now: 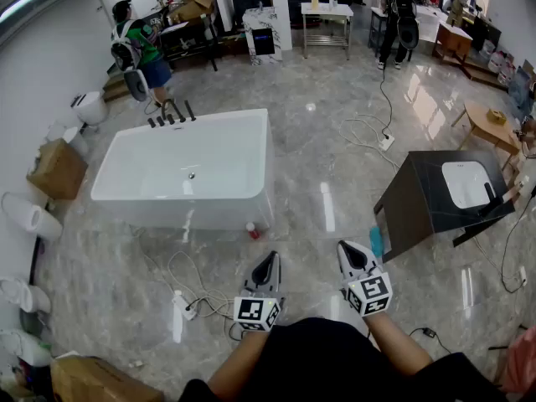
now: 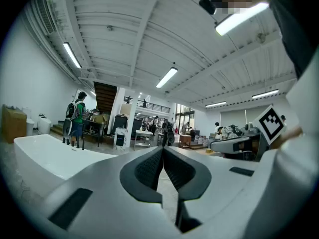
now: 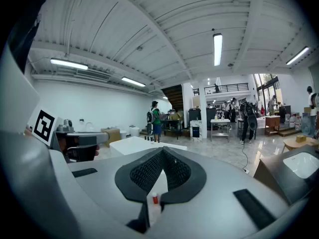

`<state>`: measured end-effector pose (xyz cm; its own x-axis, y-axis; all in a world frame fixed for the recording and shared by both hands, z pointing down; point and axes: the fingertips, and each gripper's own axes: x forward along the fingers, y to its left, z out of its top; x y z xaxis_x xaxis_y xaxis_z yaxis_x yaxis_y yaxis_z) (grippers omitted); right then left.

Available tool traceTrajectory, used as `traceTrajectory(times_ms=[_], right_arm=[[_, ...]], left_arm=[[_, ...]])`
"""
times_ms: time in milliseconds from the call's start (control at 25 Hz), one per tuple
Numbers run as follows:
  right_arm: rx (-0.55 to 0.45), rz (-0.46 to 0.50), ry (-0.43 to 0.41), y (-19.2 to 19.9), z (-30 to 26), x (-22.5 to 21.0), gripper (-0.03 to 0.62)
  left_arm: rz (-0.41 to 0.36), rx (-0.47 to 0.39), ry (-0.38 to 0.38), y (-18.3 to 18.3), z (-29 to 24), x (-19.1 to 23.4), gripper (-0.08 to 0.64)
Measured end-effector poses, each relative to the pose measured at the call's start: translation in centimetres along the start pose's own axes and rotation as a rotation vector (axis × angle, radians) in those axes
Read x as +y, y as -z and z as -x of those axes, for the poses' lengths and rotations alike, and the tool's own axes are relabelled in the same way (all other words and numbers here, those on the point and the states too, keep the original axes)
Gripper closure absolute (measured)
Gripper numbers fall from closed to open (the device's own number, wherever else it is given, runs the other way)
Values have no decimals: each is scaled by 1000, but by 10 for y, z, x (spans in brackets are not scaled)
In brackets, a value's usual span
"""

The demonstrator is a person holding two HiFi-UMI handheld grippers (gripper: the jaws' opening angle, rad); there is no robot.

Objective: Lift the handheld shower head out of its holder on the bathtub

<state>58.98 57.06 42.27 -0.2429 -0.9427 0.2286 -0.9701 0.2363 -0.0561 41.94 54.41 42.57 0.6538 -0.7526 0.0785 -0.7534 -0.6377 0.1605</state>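
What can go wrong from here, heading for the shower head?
1. Loose cables and a small red-capped bottle lie on the floor between here and the bathtub: trip risk.
2. The black fittings sit on the far rim, with a person close behind: collision risk.
3. Left tool and right tool are shut; open before reaching.
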Motion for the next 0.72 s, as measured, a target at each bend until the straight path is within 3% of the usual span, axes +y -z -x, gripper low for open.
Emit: traceTrajectory(times_ms=[240, 720], right_arm=[[0, -71, -10, 6, 3, -1, 595], [3, -73, -10, 15, 16, -5, 594]], left_arm=[[9, -12, -9, -2, -2, -1, 557], [27, 9, -35, 9, 13, -6, 557]])
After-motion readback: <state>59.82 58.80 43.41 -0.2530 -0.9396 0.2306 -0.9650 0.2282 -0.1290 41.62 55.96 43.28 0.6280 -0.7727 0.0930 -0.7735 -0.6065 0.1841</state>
